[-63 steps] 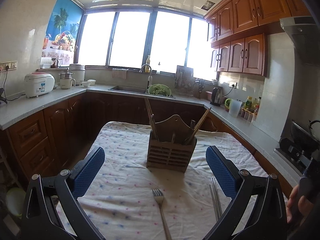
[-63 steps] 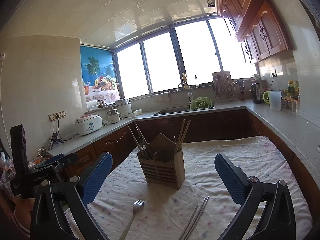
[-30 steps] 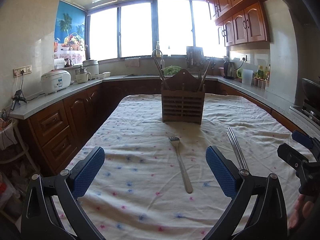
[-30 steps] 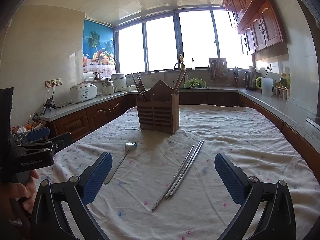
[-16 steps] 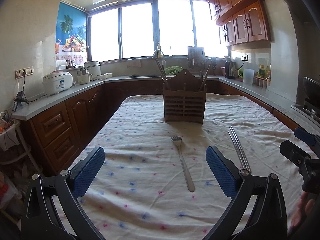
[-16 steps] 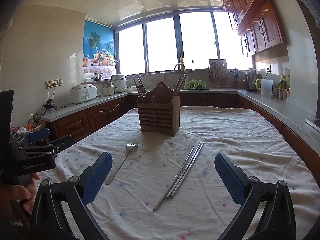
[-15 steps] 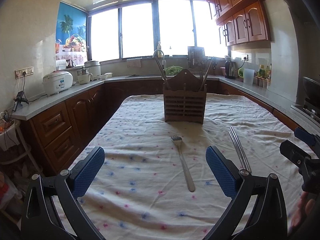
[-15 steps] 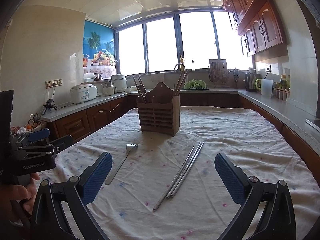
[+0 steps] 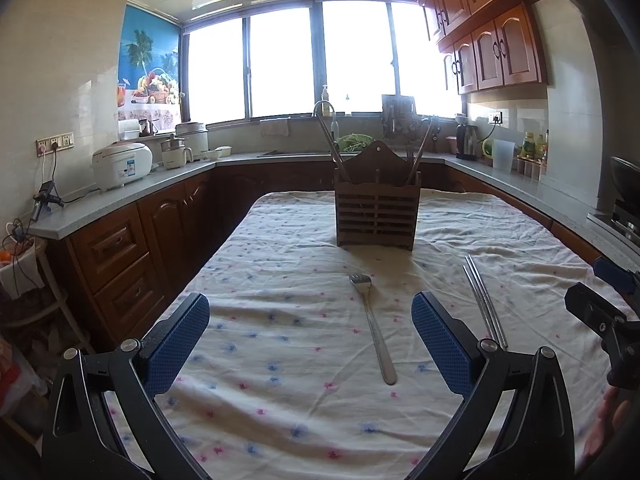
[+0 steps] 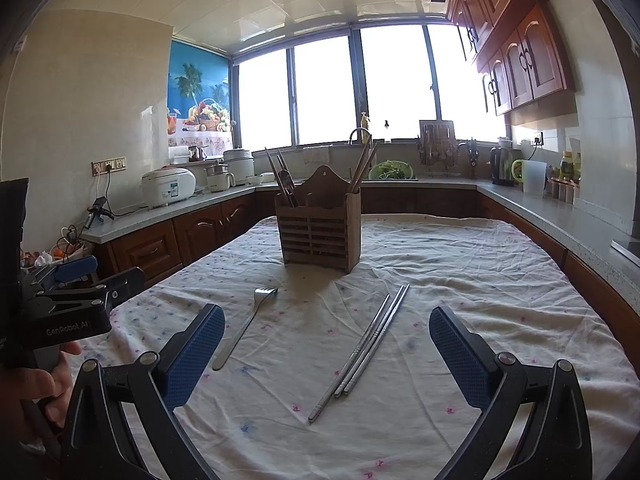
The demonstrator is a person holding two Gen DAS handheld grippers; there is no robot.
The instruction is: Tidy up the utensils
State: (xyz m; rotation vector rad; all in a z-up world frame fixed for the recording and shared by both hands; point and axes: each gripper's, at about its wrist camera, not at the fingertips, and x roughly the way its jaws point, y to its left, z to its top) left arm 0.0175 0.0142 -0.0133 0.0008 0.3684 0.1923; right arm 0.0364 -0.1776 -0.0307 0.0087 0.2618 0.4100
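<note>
Kitchen table, floral cloth [image 9: 280, 360]. Caddy [image 9: 378, 208] mid-table; fork [image 9: 372, 324] and chopsticks [image 10: 364, 344] flat just in front of it. Left gripper [image 9: 310, 340] and right gripper [image 10: 326, 350]: jaws wide, empty. Suggest pinching handles low, then dropping them in vertically.

One fork [image 9: 372, 326] on tablecloth [image 9: 280, 320]; three metal chopsticks [image 10: 366, 344] lying side by side; one wooden utensil holder [image 9: 376, 216], several wooden chopsticks inside, exact count unclear; two grippers: left gripper [image 9: 310, 340], right gripper [image 10: 326, 352]
</note>
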